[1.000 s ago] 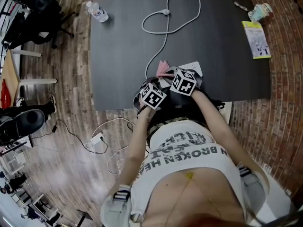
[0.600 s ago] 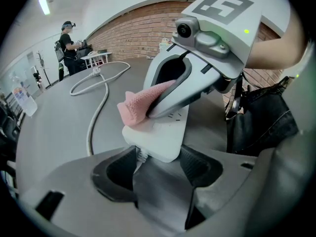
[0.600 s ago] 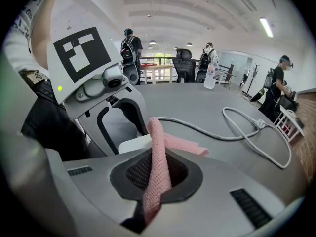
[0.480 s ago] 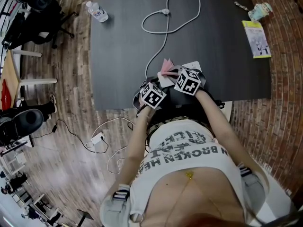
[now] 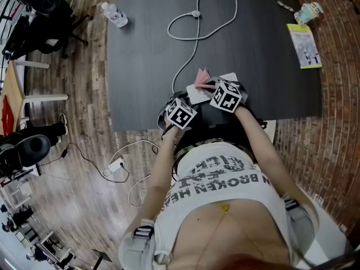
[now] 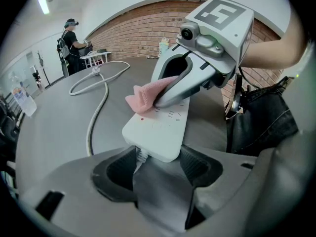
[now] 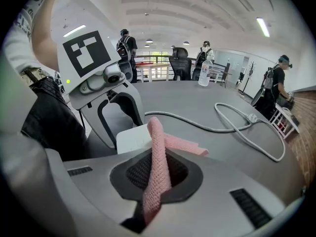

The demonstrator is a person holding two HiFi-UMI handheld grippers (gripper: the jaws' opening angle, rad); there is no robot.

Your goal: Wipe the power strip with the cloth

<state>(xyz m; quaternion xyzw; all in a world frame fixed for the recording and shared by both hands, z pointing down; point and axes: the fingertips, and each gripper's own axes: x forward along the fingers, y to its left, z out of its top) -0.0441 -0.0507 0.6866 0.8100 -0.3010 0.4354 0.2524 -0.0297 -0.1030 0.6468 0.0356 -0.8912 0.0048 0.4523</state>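
Head view looks down on the dark counter [image 5: 140, 55]. Just left of the power strip [image 6: 159, 125] is the left gripper [image 6: 158, 164]. Its fingers are partly open and squeeze the strip's near end from both sides. The white strip lies flat by the counter's near edge, and its cord [image 5: 194, 49] loops away behind it. On top of the strip rests the pink cloth [image 7: 157, 137], pinched tight in the closed fingers of the right gripper [image 7: 157, 174], which reaches over the strip from the right
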